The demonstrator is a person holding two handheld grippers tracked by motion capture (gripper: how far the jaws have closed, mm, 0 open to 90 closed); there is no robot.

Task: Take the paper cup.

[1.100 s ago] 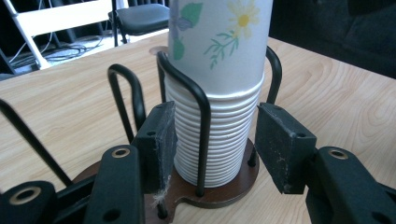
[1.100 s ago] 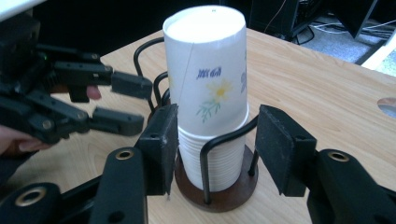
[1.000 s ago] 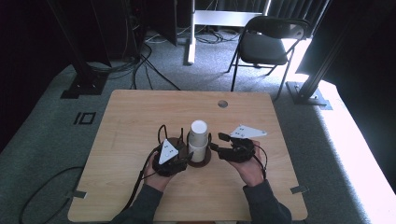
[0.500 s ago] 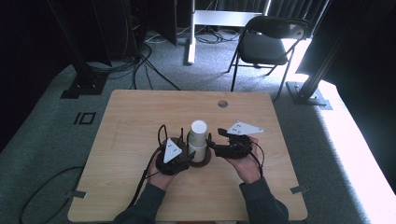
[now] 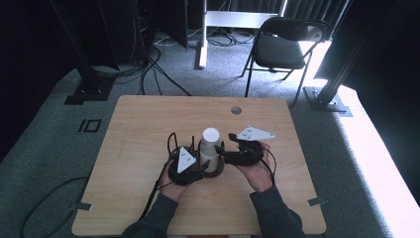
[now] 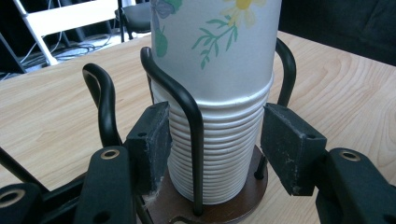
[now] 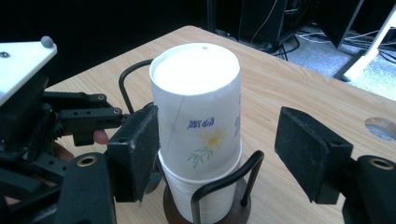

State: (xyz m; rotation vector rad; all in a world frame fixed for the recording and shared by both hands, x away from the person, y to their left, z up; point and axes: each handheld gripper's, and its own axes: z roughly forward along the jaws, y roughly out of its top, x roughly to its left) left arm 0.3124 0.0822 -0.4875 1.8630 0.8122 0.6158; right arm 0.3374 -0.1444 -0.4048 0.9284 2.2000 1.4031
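A stack of white paper cups [image 5: 210,143] with flower prints stands upside down in a black wire holder on a round brown base [image 5: 215,171], mid-table. My left gripper [image 5: 204,164] reaches in from the left. In the left gripper view its jaws [image 6: 219,140] straddle the ribbed rims of the lower cups [image 6: 219,154]; they have just been opening, and the right-hand pad [image 6: 289,147] stands clear. My right gripper [image 5: 224,154] comes from the right at the top cup [image 7: 198,107]. Its jaws [image 7: 224,154] have just been opening too, and the far pad [image 7: 310,158] is well off the cup.
The wooden table [image 5: 148,129] has a round cable hole [image 5: 236,110] at the back. A black folding chair [image 5: 282,47] stands behind the table, with dark stands and cables on the grey carpet. The holder's wire loops [image 6: 194,121] rise around the stack.
The right hand and its gripper have edged slightly left toward the cup stack. The left hand and the stack have stayed where they were.
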